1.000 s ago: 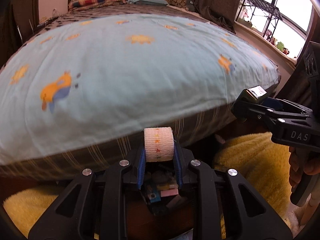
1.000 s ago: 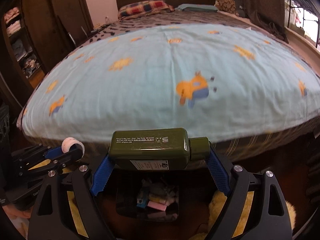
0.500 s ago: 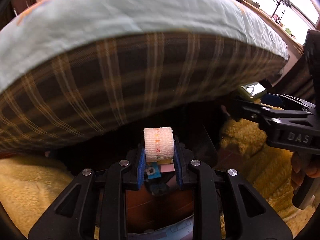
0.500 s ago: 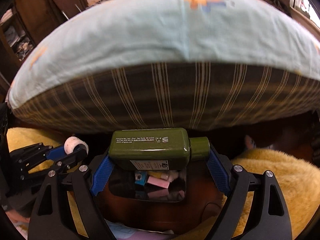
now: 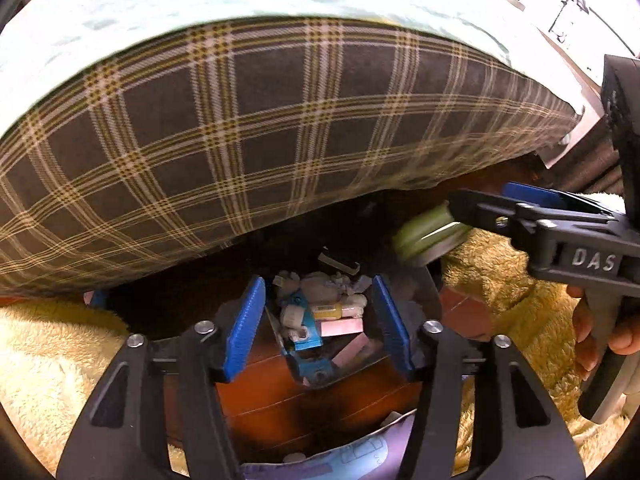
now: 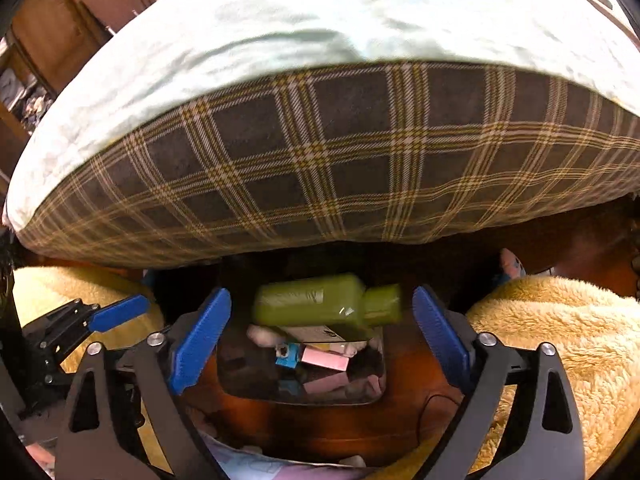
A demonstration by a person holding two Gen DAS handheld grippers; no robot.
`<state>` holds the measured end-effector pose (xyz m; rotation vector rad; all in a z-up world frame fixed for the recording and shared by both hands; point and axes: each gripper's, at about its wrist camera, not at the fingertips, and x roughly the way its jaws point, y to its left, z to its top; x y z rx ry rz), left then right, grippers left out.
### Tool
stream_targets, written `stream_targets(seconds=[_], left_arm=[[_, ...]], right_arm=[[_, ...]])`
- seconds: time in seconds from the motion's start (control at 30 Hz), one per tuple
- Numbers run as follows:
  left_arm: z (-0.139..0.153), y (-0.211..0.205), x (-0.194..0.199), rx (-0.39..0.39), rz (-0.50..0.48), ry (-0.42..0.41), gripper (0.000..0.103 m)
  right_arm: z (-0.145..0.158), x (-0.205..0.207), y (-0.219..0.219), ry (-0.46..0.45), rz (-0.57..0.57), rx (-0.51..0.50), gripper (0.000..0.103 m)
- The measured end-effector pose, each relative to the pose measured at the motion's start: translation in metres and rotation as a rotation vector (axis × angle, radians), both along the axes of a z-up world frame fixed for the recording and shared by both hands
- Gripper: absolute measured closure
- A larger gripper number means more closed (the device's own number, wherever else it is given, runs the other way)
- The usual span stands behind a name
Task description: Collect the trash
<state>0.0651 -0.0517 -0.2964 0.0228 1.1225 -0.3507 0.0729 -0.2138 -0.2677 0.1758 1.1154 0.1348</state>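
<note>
A dark trash bin (image 5: 420, 280) (image 6: 240, 376) sits on the wooden floor below the bed, holding mixed trash: pink, blue, white and yellow pieces. My left gripper (image 5: 320, 320) is open and empty right above the bin. My right gripper (image 6: 320, 344) is open; the green bottle (image 6: 328, 306) is blurred in mid-air between its blue pads, just over the bin. The bottle's end (image 5: 428, 238) shows in the left wrist view beside the right gripper (image 5: 532, 216). The left gripper (image 6: 108, 316) shows at the left of the right wrist view.
The bed's plaid mattress side (image 5: 260, 132) (image 6: 360, 160) overhangs close behind the bin. Yellow fluffy rugs (image 5: 52, 360) (image 6: 560, 340) lie on both sides. A bluish printed sheet (image 5: 340, 456) lies on the floor near me.
Both grippers lowered toward the bin and opened. The white tape roll left the left gripper; the green bottle left the right gripper and is falling.
</note>
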Motion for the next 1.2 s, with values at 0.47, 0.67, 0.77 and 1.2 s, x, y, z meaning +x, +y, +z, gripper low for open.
stream_targets(seconds=[0.47,0.67,0.77,1.2], left_arm=[[0.1,0.038,-0.012,0.059,0.08,-0.229,0.011],[0.158,0.055,-0.028,0.06,0.108,-0.357,0.008],[0.177,0.058,-0.038,0.051,0.132,-0.401,0.008],[0.237,0.051,-0.073,0.051,0.165,-0.614,0.008]], right_arm=[[0.073,-0.014,-0.016,-0.179,-0.061,-0.066,0.003],[0.121,-0.03,-0.021,-0.321,-0.089,-0.127,0.003],[0.146,-0.041,-0.02,-0.395,-0.103,-0.185,0.003],[0.21,-0.078,-0.016,-0.61,-0.133,-0.2,0.003]])
